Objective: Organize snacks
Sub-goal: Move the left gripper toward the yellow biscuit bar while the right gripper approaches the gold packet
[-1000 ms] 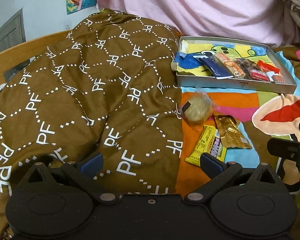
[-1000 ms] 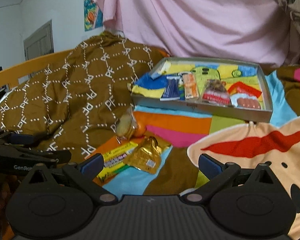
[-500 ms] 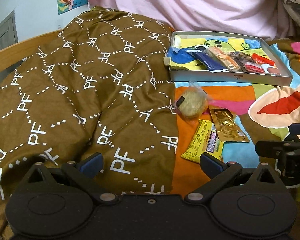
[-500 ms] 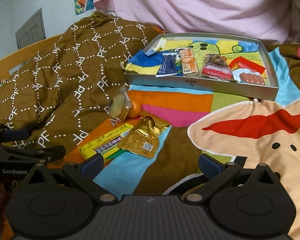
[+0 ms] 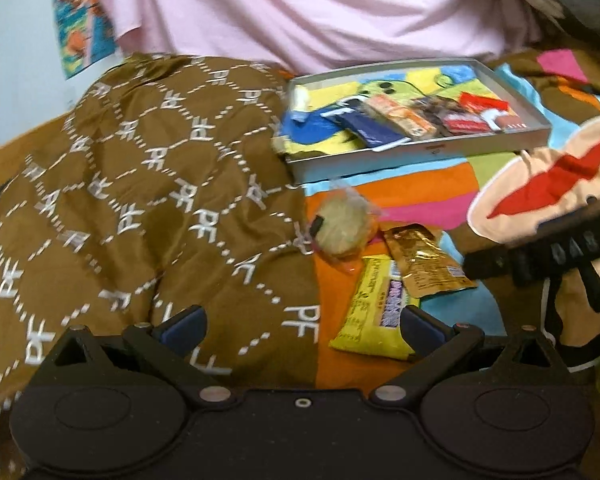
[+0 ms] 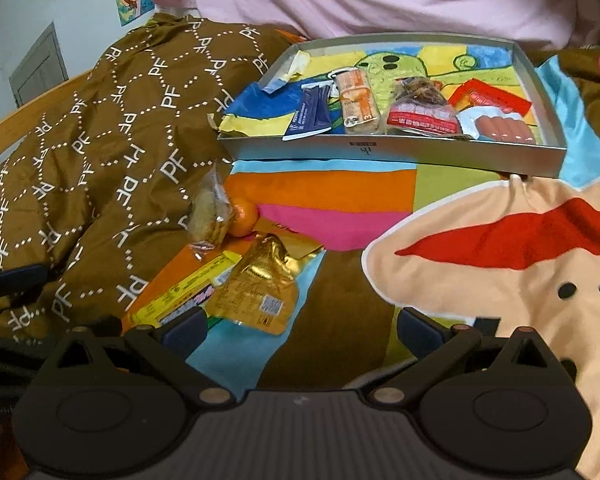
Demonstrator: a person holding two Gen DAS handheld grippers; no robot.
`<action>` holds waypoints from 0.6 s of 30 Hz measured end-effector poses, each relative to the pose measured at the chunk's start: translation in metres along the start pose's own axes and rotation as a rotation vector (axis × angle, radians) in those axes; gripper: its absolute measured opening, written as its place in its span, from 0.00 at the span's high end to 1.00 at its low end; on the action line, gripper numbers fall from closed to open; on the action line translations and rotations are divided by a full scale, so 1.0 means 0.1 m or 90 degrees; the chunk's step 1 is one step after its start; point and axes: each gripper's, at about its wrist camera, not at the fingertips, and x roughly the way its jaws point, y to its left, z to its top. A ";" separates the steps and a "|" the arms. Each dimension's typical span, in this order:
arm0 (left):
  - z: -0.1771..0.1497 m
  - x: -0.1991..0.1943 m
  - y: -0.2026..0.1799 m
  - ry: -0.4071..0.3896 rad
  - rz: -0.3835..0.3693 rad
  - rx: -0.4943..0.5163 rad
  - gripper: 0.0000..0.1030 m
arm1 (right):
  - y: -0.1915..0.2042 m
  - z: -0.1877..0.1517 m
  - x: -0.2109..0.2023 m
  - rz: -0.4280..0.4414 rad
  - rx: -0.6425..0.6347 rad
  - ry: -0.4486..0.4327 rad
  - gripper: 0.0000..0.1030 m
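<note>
Yellow snack bar lies at lower centre, long axis running upper right to lower left; both hand-held grippers spread, empty.

tray: 12 o'clock, on bedspread; holds packets
loose snacks: 9 o'clock, before tray
quilt: 10 o'clock, left of snacks

left gripper: matte black body, two round domed housings, silver rivets at the linkage pivots, blue fingers. right gripper: same black build, ribbed grey centre panel, copper-coloured screws near the triangular cut-outs, blue finger pads.
</note>
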 end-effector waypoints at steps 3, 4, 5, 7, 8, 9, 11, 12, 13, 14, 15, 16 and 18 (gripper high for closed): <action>0.05 0.10 -0.06 0.008 -0.016 0.028 0.01 | -0.09 0.12 0.12 0.015 0.007 0.018 0.00; 0.07 0.14 -0.08 0.011 -0.017 0.037 0.01 | -0.12 0.16 0.16 0.020 0.012 0.025 0.00; 0.08 0.19 -0.10 0.015 -0.019 0.043 0.01 | -0.15 0.19 0.20 0.027 0.017 0.030 0.00; 0.10 0.25 -0.12 0.022 -0.026 0.050 0.01 | -0.19 0.25 0.29 0.040 0.024 0.043 0.00; 0.10 0.27 -0.13 0.024 -0.031 0.052 0.01 | -0.21 0.27 0.33 0.046 0.026 0.050 0.00; 0.11 0.29 -0.14 0.025 -0.037 0.055 0.01 | -0.22 0.30 0.38 0.054 0.029 0.057 0.00; 0.11 0.31 -0.16 0.025 -0.060 0.066 0.01 | -0.23 0.33 0.46 0.070 0.033 0.066 0.00; 0.11 0.32 -0.18 0.025 -0.072 0.072 0.01 | -0.23 0.36 0.50 0.079 0.035 0.070 0.00; 0.10 0.32 -0.19 0.023 -0.086 0.078 0.01 | -0.23 0.37 0.53 0.088 0.037 0.072 0.00; 0.09 0.32 -0.21 0.023 -0.096 0.085 0.01 | -0.22 0.39 0.57 0.098 0.039 0.073 0.00; 0.08 0.33 -0.23 0.024 -0.105 0.094 0.02 | -0.20 0.40 0.60 0.107 0.040 0.073 0.00; 0.07 0.35 -0.26 0.026 -0.112 0.103 0.03 | -0.19 0.42 0.63 0.114 0.040 0.073 0.01; 0.05 0.37 -0.30 0.030 -0.122 0.114 0.06 | -0.14 0.43 0.69 0.130 0.034 0.074 0.05</action>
